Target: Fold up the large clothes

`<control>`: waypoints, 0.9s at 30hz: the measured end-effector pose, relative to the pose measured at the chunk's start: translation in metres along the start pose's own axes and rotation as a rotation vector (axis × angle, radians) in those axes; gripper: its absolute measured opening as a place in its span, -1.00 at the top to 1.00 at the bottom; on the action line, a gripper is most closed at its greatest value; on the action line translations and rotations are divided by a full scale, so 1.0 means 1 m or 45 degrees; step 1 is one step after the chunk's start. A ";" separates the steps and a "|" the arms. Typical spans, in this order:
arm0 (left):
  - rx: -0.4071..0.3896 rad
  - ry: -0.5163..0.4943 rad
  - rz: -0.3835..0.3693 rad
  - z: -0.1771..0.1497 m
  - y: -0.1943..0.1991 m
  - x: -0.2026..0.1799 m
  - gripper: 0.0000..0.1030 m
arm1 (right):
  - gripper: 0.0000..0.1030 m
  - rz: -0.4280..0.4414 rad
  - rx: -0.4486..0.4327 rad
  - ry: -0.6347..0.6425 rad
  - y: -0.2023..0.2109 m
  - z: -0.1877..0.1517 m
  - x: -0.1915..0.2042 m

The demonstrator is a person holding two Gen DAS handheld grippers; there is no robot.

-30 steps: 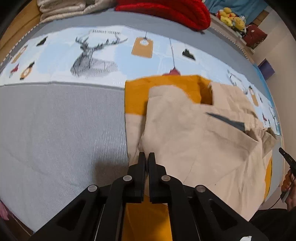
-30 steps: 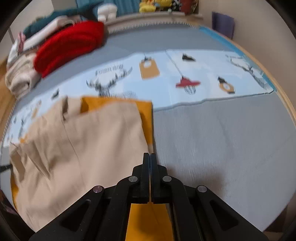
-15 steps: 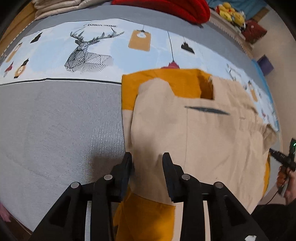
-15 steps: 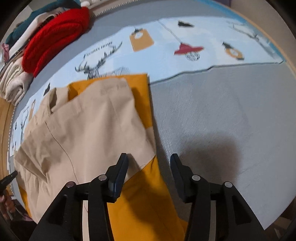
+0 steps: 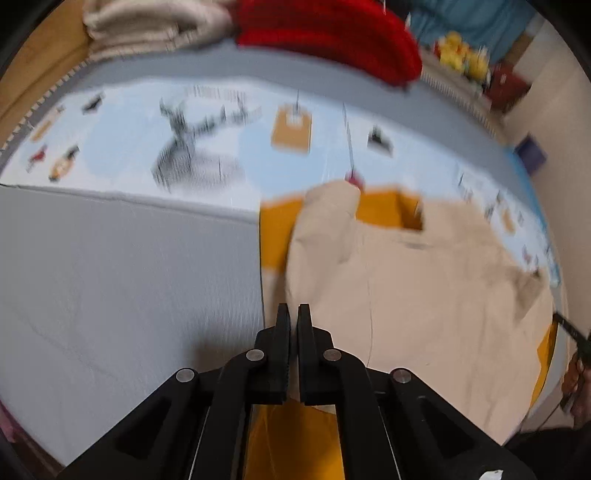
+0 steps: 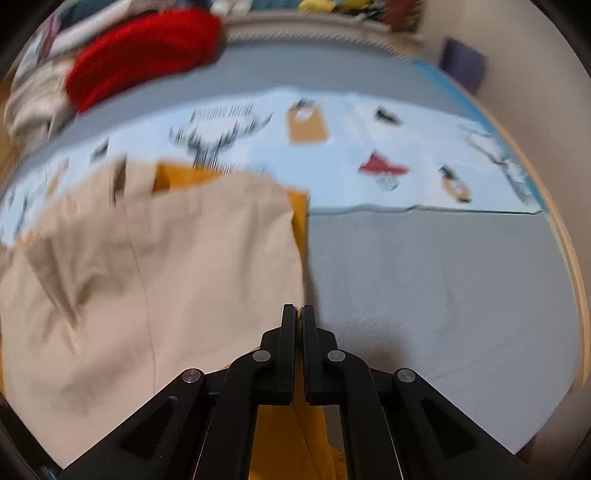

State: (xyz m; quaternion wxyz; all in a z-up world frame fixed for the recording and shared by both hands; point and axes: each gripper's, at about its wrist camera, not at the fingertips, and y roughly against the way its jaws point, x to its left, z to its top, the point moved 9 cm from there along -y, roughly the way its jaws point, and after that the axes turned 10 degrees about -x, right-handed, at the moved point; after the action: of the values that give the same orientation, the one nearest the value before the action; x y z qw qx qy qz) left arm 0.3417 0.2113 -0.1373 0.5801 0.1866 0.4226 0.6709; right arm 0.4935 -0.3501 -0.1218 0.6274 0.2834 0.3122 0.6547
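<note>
Garment: a large beige-and-mustard garment [image 5: 424, 295] lies spread on a bed, over the grey mat [image 5: 122, 288] and against the pale-blue printed sheet [image 5: 229, 147]; both views are motion-blurred.
Far left of the bed: a folded cream pile [image 5: 155, 26] and a red knit [image 5: 325, 33] sit at the head end, well apart from the work.
Left claw: the left claw [image 5: 290, 314] is pressed together at the garment's near left edge, where beige meets mustard; cloth appears to run between the jaws, so it reads as pinching the hem.
Middle: the beige layer lies over the mustard one, rumpled toward the far corner, with a mustard patch showing at the neckline.
Right claw: the right claw [image 6: 298, 314] is likewise pressed together, a sliver of mustard fabric caught between its jaws at the garment's near right edge [image 6: 301, 236].
Far right: bare grey mat [image 6: 443, 288], then the wooden bed frame [image 6: 576, 280]; a person's hand shows at the edge of the left view.
Step in hand: judged as the grasp before a fold, both near corners taken.
Next move: it calls for lifting both corners together, carrying them evenly toward the far edge, keeping the hem taut so the two layers do not slip apart.
</note>
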 end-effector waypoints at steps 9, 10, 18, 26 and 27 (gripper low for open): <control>-0.197 0.050 0.053 0.045 -0.004 0.002 0.97 | 0.97 -0.087 -0.262 -0.114 0.008 0.055 -0.007; -0.215 0.062 0.064 0.050 -0.006 0.003 0.97 | 0.97 -0.100 -0.269 -0.123 0.003 0.059 -0.007; -0.119 0.061 0.178 0.047 -0.059 0.020 0.97 | 0.98 -0.158 -0.168 -0.185 -0.046 0.062 -0.007; 0.103 0.052 0.223 0.016 -0.103 0.025 0.83 | 1.00 -0.300 0.109 -0.127 -0.100 0.024 -0.016; 0.104 0.081 0.224 0.016 -0.100 0.028 0.81 | 1.00 -0.326 0.103 -0.124 -0.098 0.024 -0.019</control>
State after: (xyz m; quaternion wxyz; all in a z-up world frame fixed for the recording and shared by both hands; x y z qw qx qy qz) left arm 0.4083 0.2400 -0.2133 0.4970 0.2253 0.4498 0.7070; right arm 0.5755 -0.3664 -0.1810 0.7082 0.2976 0.3412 0.5417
